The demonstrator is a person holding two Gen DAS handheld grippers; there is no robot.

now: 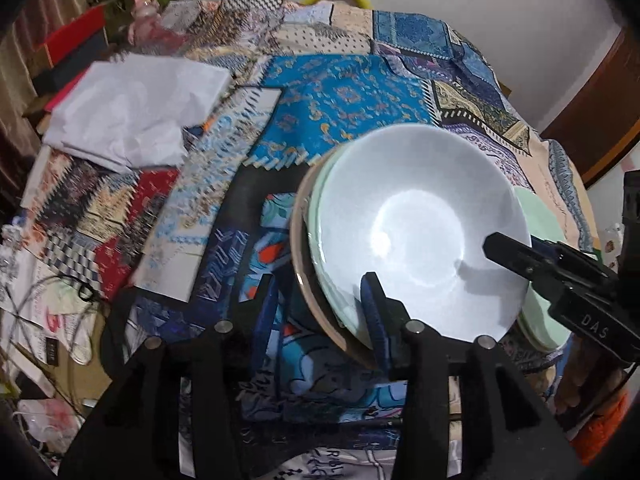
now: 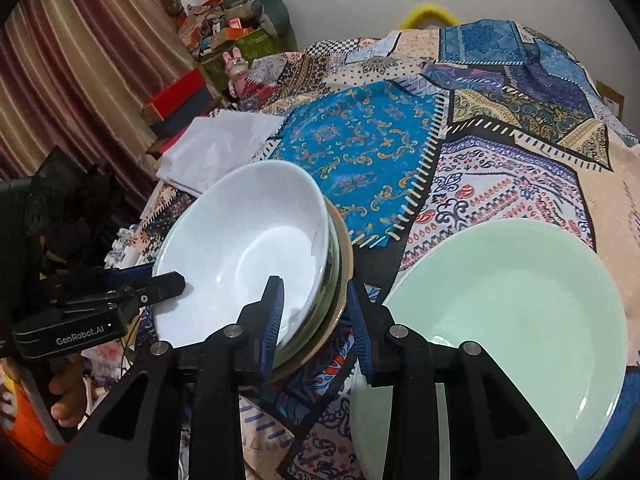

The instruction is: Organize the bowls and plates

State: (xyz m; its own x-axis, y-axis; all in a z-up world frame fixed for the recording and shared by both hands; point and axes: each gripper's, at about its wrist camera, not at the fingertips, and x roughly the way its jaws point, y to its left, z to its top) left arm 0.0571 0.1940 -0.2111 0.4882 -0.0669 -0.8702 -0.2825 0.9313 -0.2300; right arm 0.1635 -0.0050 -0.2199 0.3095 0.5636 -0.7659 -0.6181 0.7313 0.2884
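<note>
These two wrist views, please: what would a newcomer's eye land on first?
First the white bowl, topping a stack of dishes near the table's front edge, with the left gripper and right gripper straddling its rim from opposite sides. Next the pale green plate, lying alone to the stack's right. Beneath everything, the loud patchwork cloth covers the table.
</note>
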